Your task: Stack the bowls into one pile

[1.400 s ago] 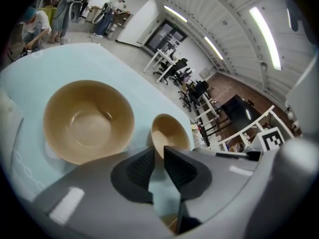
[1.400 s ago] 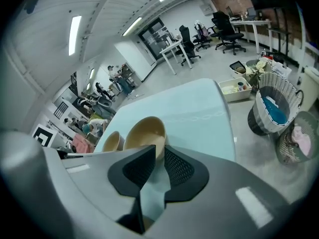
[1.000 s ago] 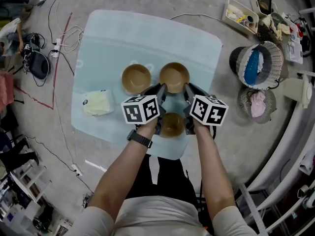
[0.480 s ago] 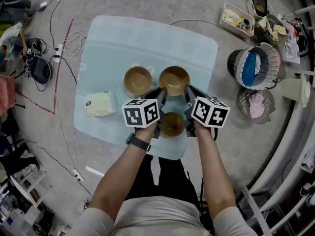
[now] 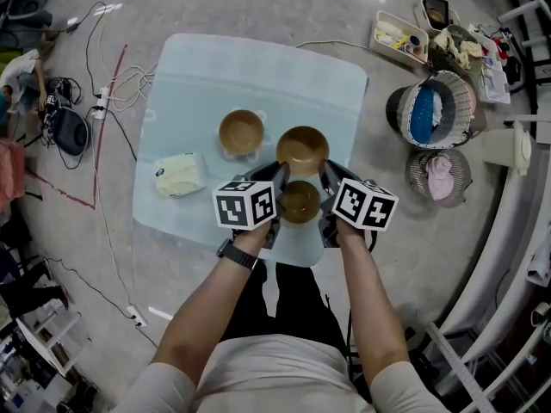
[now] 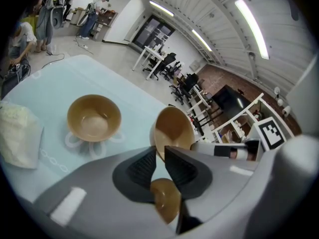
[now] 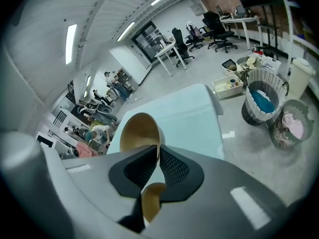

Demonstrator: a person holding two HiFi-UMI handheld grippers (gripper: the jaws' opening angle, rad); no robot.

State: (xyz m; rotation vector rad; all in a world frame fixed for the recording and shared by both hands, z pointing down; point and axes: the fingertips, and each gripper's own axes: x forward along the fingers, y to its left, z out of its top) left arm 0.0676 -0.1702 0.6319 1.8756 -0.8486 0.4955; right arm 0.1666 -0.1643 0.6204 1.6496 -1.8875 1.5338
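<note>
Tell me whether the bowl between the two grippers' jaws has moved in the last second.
Yes. The gripped bowl sat level with the left bowl; it is now nearer the person, by the near bowl.

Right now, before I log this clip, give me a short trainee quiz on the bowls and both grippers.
1. How many bowls show in the head view? A two, B three, C four.
2. True or false: the left gripper and the right gripper both have their jaws shut on the rim of one bowl.
3. Fill in: the yellow cloth lies on the person's ___ of all the bowls.
Key: 1 B: left bowl, held bowl, near bowl. 2 true. 3 left.
</note>
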